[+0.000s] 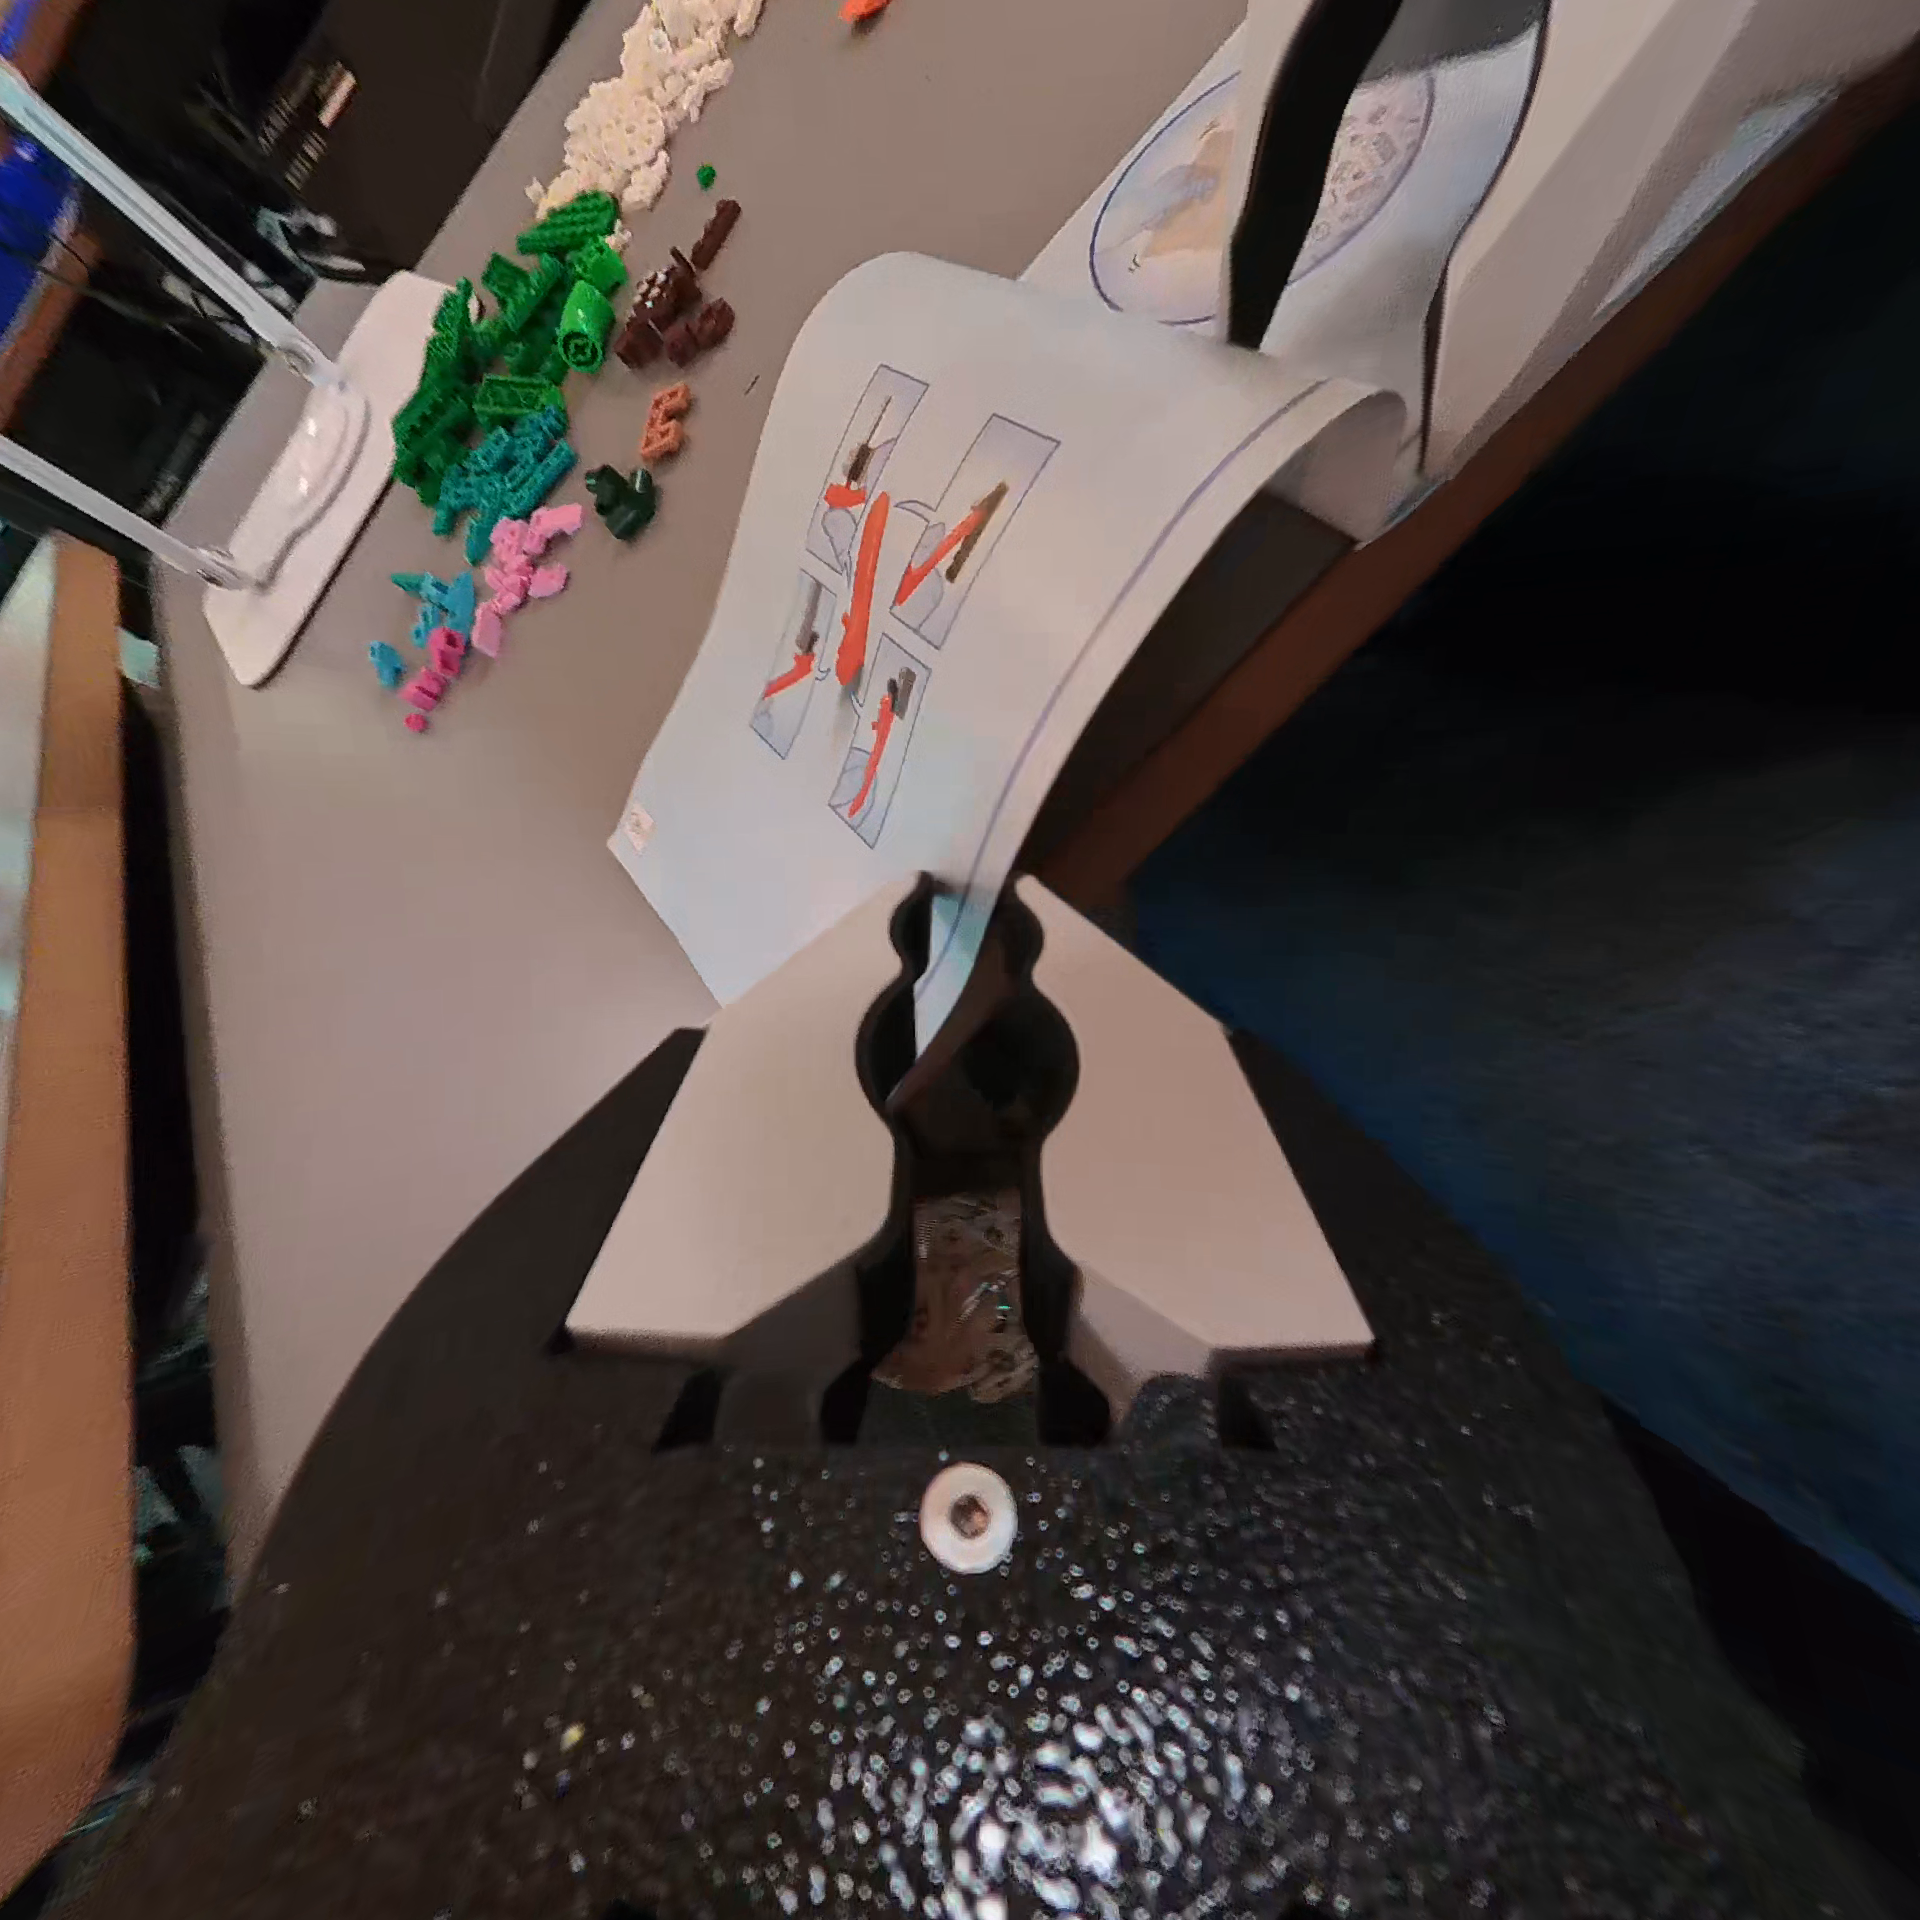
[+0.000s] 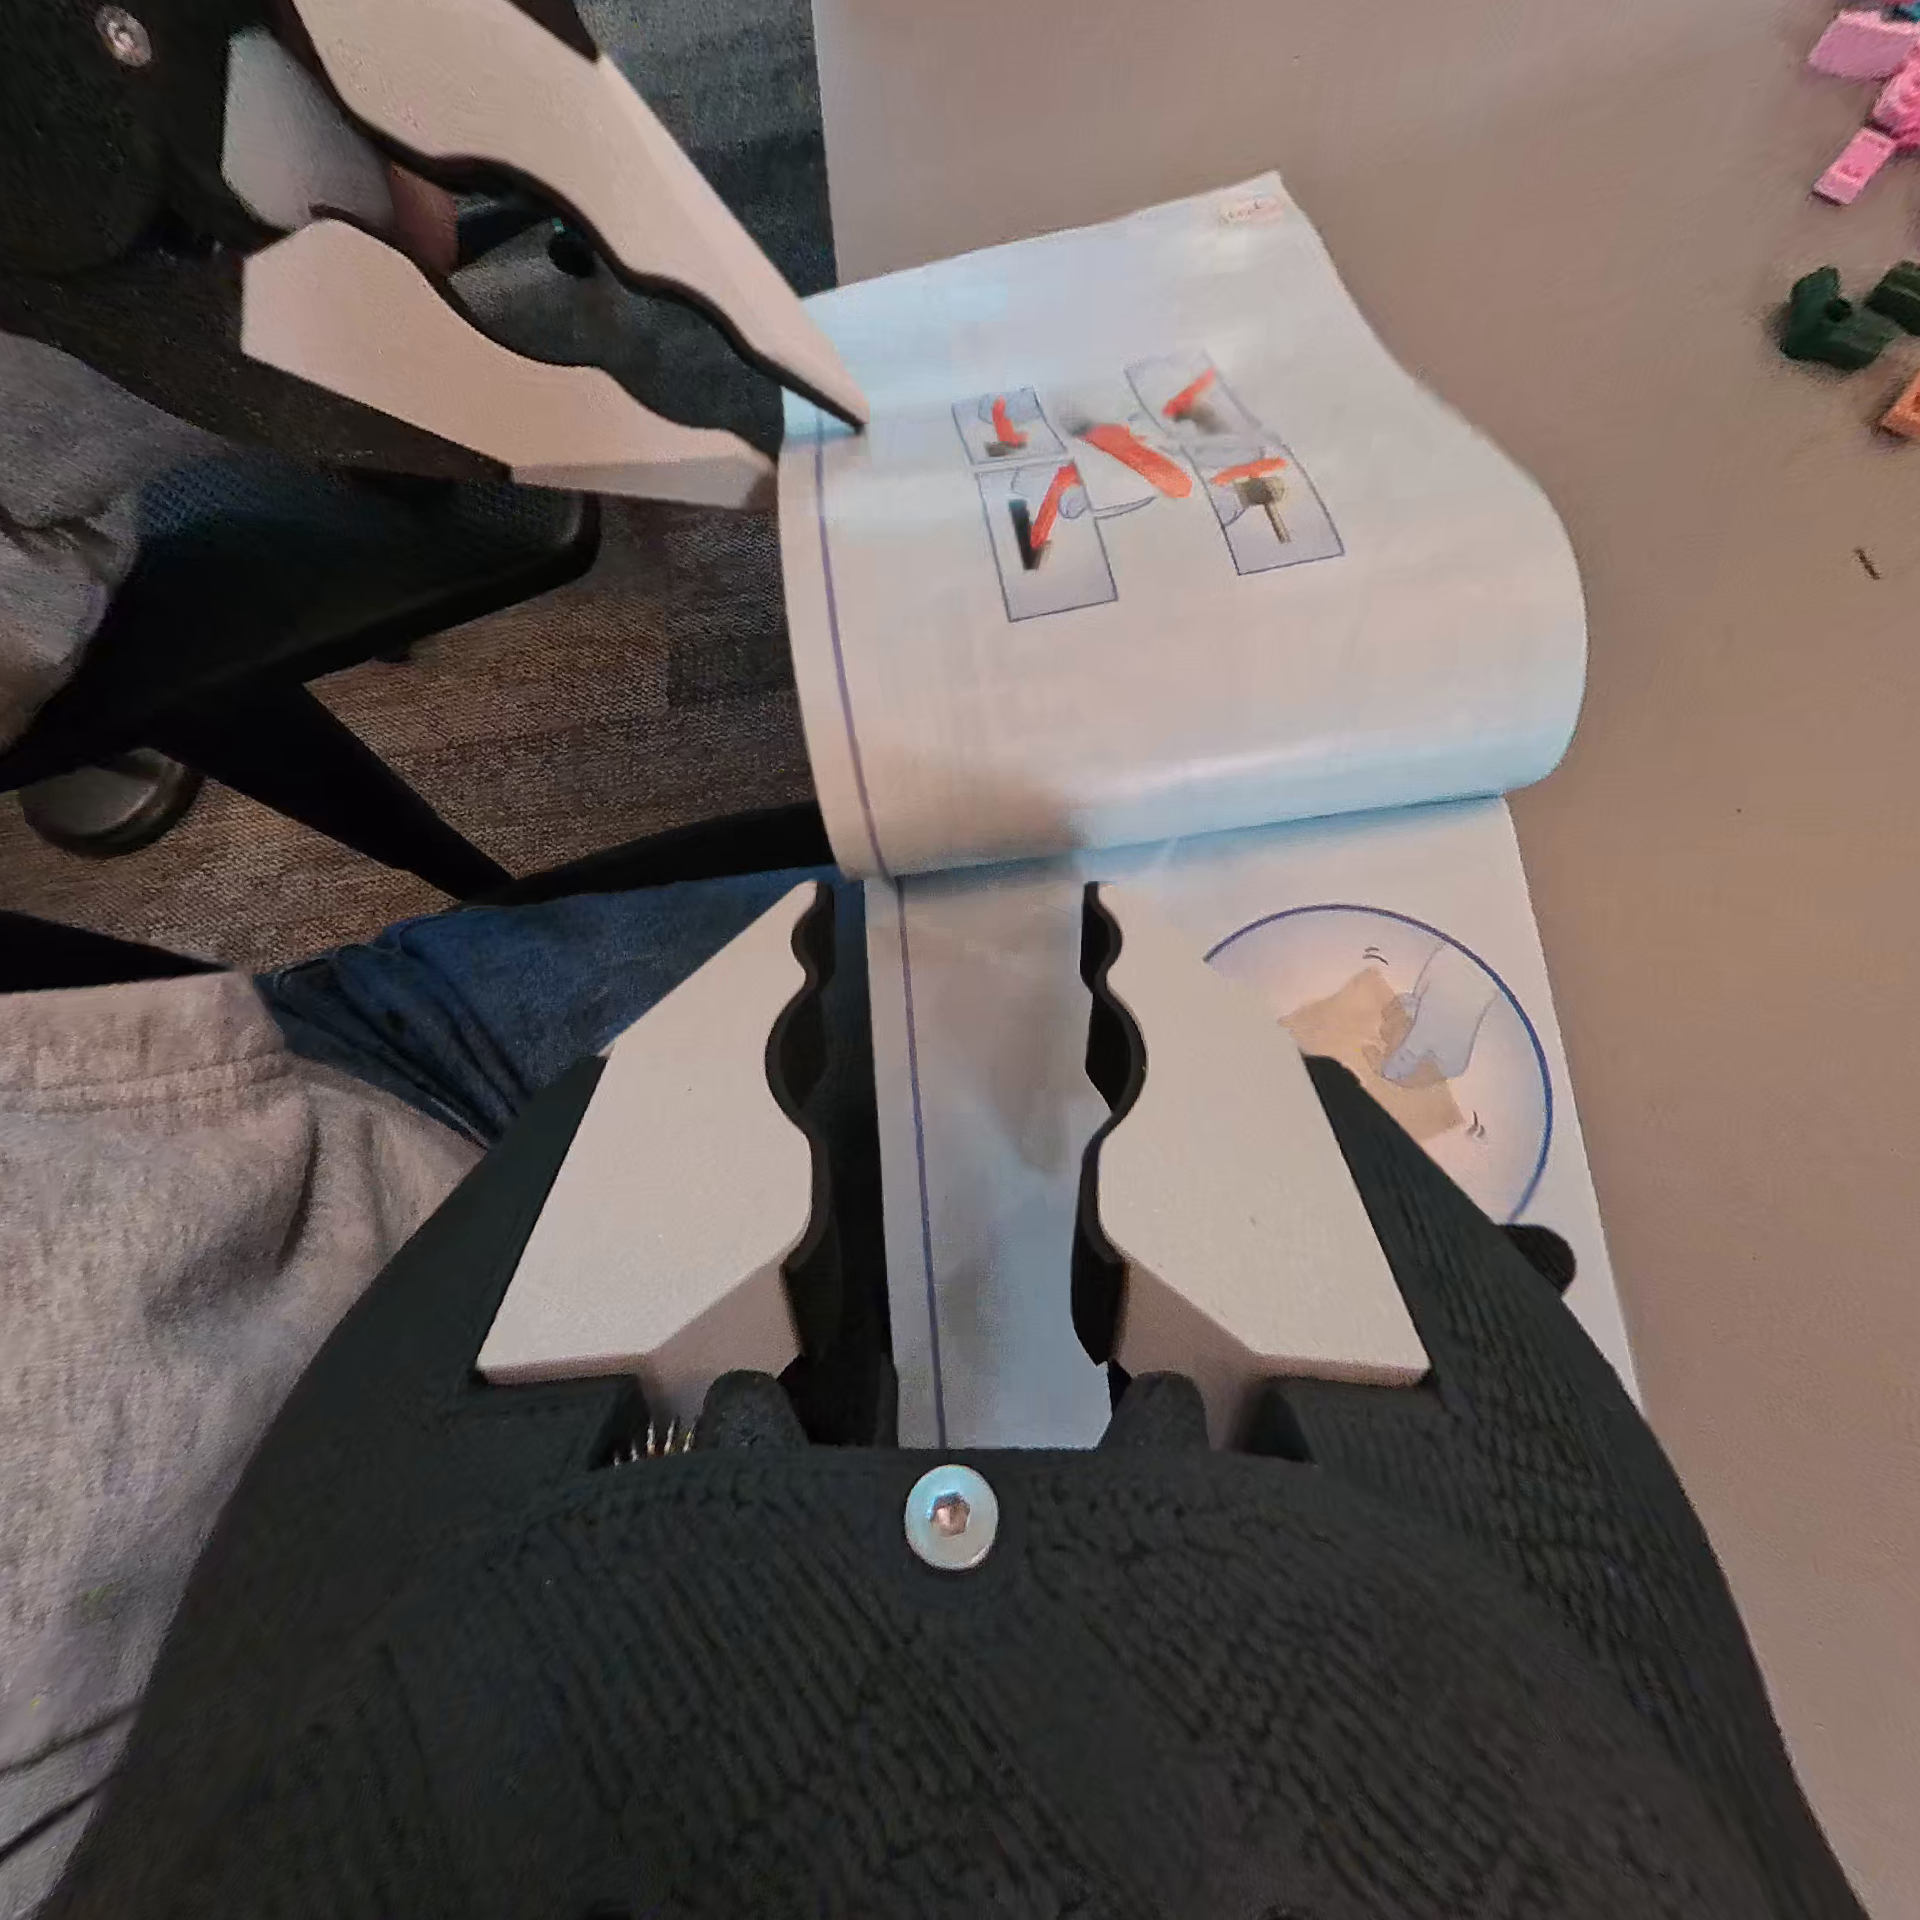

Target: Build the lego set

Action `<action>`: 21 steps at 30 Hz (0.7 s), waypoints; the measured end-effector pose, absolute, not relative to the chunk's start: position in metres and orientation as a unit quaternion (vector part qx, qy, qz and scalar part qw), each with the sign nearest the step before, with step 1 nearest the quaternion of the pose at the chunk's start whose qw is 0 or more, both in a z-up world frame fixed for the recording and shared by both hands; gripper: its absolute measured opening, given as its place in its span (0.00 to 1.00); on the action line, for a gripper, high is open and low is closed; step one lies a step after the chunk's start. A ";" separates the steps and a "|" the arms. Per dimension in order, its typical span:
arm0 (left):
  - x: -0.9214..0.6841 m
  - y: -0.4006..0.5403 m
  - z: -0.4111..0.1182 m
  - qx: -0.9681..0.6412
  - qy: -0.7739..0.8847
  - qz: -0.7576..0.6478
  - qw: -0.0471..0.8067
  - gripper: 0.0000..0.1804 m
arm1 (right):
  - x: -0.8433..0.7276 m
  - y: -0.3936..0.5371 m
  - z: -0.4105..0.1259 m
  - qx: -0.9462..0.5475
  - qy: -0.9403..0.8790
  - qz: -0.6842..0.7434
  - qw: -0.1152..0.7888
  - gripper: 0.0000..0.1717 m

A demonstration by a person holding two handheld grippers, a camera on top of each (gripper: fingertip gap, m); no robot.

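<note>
An open instruction booklet lies at the front edge of the grey table (image 1: 416, 935). My left gripper (image 1: 966, 894) is shut on the outer edge of its pale blue page (image 1: 935, 582), which bears pictures of orange parts. The page is lifted and curls up from the table. The right wrist view shows the same page (image 2: 1195, 675) arched over, with the left gripper's tips (image 2: 821, 447) pinching its edge. My right gripper (image 2: 951, 904) is open. Its fingers straddle the edge of the booklet's flat page (image 2: 1351, 935), and nothing is gripped. It also shows in the left wrist view (image 1: 1351, 208), beyond the lifted page.
Loose bricks lie in piles on the table: white (image 1: 644, 114), green (image 1: 509, 353), brown (image 1: 681, 301), teal (image 1: 509, 468) and pink (image 1: 520, 571). A white stand base (image 1: 301, 499) sits at the left. A person's lap (image 2: 447, 997) and a chair base (image 2: 260, 675) lie beyond the table edge. The gap from one gripper's tips to the other's is roughly 10 cm.
</note>
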State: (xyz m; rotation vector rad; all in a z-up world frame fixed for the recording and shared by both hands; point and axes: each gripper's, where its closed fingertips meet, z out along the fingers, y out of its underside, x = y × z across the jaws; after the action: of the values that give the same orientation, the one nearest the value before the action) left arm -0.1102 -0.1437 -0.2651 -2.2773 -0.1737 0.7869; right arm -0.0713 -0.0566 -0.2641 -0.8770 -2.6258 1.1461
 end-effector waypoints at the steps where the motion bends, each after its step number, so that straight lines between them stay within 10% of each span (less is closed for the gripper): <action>1: -0.110 -0.144 -0.264 -0.880 -0.061 0.314 0.351 0.03 | -0.068 -0.055 -0.261 -0.288 -0.875 0.382 0.074 0.28; 21: -0.083 -0.124 -0.262 -0.851 0.103 0.413 0.307 0.00 | -0.031 0.004 -0.274 -0.318 -0.898 0.304 0.029 0.25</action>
State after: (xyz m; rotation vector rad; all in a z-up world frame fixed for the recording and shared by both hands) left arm -0.0826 -0.1241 -0.2623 -2.2513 0.2716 1.0917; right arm -0.0313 0.0036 -0.2737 -0.9795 -2.7687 0.9368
